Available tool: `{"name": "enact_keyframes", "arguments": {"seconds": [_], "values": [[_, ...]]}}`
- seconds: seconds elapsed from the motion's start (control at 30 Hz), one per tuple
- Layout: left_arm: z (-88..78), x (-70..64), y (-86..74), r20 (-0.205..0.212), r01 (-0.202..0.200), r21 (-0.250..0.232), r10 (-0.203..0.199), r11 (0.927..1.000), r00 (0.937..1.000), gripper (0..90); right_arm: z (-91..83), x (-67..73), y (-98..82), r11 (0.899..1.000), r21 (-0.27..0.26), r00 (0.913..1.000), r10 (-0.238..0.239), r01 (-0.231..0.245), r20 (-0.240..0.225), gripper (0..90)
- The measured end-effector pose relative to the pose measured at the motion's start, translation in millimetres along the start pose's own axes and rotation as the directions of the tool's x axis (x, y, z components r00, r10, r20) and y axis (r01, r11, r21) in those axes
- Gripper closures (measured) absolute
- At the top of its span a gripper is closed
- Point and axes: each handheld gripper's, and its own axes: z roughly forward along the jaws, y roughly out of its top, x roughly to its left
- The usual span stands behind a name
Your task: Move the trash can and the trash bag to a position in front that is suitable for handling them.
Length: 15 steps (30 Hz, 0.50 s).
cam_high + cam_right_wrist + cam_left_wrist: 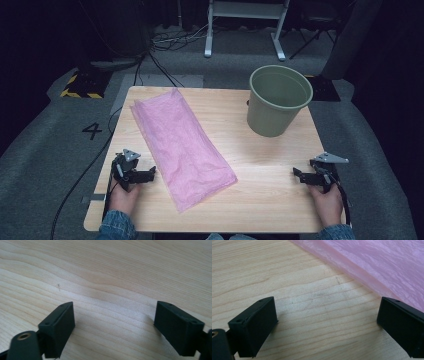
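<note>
A flat pink plastic bag lies diagonally across the left half of the wooden table. A green bucket stands upright at the back right. My left gripper rests near the front left edge, just left of the bag, open with only bare wood between its jaws. In the left gripper view the pink bag fills the upper right, close to the right jaw. My right gripper sits at the front right, open over bare wood, as the right gripper view also shows.
Cables trail from both grippers off the table's front corners. Beyond the table lie a grey floor, a yellow-black striped block at the back left and a white stand's legs at the back.
</note>
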Motion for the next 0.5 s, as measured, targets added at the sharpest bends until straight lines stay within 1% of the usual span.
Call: {"name": "enact_keyframes", "arguments": {"seconds": [0.07, 0.1, 0.13, 0.17, 0.2, 0.23, 0.3, 0.33, 0.37, 0.4, 0.43, 0.5], "values": [[-0.4, 0.8, -0.5, 0.007, -0.004, -0.004, 0.004, 1.0000, 1.0000, 5.3, -0.2, 0.4, 0.1, 1.000, -0.005, 1.0000, 0.007, -0.007, 0.005, 22.1], [-0.8, 1.3, -0.7, 0.006, -0.003, -0.006, 0.004, 1.0000, 1.0000, 7.4, -0.5, 1.8, 0.4, 1.000, -0.008, 1.0000, 0.007, -0.007, 0.002, 26.6], [-1.0, 1.7, -0.8, 0.005, -0.003, -0.009, 0.003, 1.0000, 1.0000, 7.4, -0.5, 1.8, 0.4, 1.000, -0.008, 1.0000, 0.007, -0.007, 0.002, 26.6], [-1.2, 2.5, -0.8, 0.008, -0.006, -0.012, 0.006, 0.9999, 0.9999, 9.9, -1.6, 2.9, 2.0, 1.000, 0.001, 0.9999, -0.009, 0.009, -0.010, 32.4], [-1.6, 3.2, -0.9, 0.012, -0.011, -0.015, 0.011, 0.9998, 0.9999, 9.9, -1.6, 2.9, 2.0, 1.000, 0.001, 0.9999, -0.009, 0.009, -0.010, 32.4], [-1.8, 3.9, -1.0, 0.016, -0.017, -0.021, 0.017, 0.9996, 0.9997, 11.5, -2.3, 3.1, 3.2, 1.000, 0.010, 0.9998, -0.014, 0.015, -0.015, 34.7], [-2.6, 4.2, -1.4, 0.027, -0.027, -0.027, 0.027, 0.9993, 0.9993, 16.1, -3.7, 3.7, 5.8, 0.999, 0.036, 0.9995, -0.025, 0.026, -0.018, 36.8], [-2.8, 4.4, -1.8, 0.035, -0.033, -0.027, 0.034, 0.9991, 0.9988, 16.3, -5.2, 5.7, 8.0, 0.997, 0.056, 0.9986, -0.052, 0.052, -0.014, 38.2], [-2.8, 4.4, -1.8, 0.035, -0.033, -0.027, 0.034, 0.9991, 0.9988, 16.3, -6.1, 6.7, 8.6, 0.996, 0.057, 0.9978, -0.064, 0.065, -0.020, 39.3], [-2.9, 4.4, -1.8, 0.037, -0.036, -0.027, 0.037, 0.9990, 0.9986, 16.3, -6.1, 6.7, 8.6, 0.996, 0.057, 0.9978, -0.064, 0.065, -0.020, 39.3], [-2.9, 4.3, -1.8, 0.037, -0.036, -0.027, 0.037, 0.9990, 0.9986, 16.2, -8.1, 7.8, 9.1, 0.996, 0.047, 0.9967, -0.074, 0.075, -0.033, 40.7], [-2.9, 4.2, -1.8, 0.036, -0.036, -0.027, 0.037, 0.9990, 0.9987, 16.2, -9.0, 7.8, 10.0, 0.996, 0.046, 0.9967, -0.069, 0.071, -0.042, 41.3]]}}
